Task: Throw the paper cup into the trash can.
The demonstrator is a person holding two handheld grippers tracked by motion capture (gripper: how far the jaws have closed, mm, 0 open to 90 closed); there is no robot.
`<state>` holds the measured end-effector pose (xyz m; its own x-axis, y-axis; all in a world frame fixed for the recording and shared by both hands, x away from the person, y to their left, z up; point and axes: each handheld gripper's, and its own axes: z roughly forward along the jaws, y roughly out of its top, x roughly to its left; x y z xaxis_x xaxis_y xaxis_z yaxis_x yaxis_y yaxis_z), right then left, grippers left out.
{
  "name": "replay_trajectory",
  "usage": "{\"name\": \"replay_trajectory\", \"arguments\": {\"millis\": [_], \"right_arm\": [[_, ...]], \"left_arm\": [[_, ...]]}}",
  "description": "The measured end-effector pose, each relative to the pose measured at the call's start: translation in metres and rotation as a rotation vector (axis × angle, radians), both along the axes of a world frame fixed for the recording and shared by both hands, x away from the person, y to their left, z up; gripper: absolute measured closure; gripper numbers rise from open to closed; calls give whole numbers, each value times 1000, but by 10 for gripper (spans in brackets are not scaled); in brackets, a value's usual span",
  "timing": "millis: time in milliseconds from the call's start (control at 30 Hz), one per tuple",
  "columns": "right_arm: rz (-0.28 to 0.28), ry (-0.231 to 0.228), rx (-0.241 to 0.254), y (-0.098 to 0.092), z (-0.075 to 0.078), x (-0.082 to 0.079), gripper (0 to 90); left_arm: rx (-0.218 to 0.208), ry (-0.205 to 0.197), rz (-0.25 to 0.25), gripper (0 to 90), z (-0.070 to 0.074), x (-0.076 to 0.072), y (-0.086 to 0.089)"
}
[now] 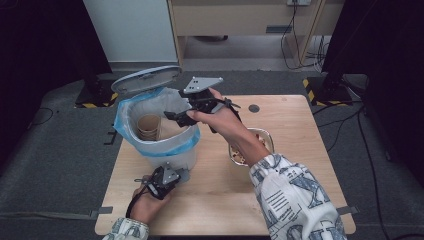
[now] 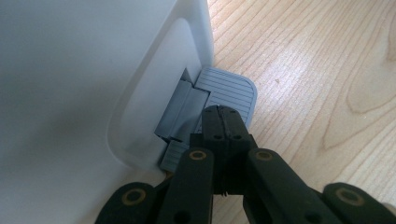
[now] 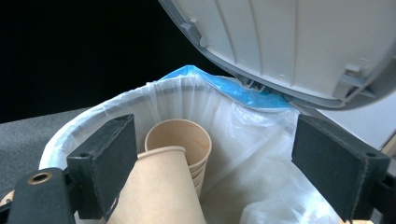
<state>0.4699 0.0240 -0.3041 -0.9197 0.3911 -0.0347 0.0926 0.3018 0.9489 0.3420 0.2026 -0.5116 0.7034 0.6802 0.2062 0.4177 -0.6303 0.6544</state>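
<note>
On a wooden table [image 1: 295, 150], a white bin [image 1: 170, 150] lined with a blue-edged bag [image 1: 125, 131] is seen with its grey lid [image 1: 145, 79] raised, while the bin's grey pedal [image 2: 231, 91] is pressed by the left gripper [image 2: 223, 114], its jaws closed together and empty. Above the bin's mouth the right gripper [image 3: 205, 172] is held with jaws spread wide and empty, and paper cups [image 3: 180, 154] are seen inside the bag; a bowl [image 1: 264, 137] is partly hidden behind the right forearm.
</note>
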Motion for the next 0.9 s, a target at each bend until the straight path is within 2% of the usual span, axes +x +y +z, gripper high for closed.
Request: {"name": "replay_trajectory", "arguments": {"millis": [433,900], "right_arm": [[-59,45,-1,-16,-2,4,105],[-114,59,6,-39,-5,8,94]], "left_arm": [[-1,1,0,898,0,0,0],[-2,2,0,898,0,0,0]]}}
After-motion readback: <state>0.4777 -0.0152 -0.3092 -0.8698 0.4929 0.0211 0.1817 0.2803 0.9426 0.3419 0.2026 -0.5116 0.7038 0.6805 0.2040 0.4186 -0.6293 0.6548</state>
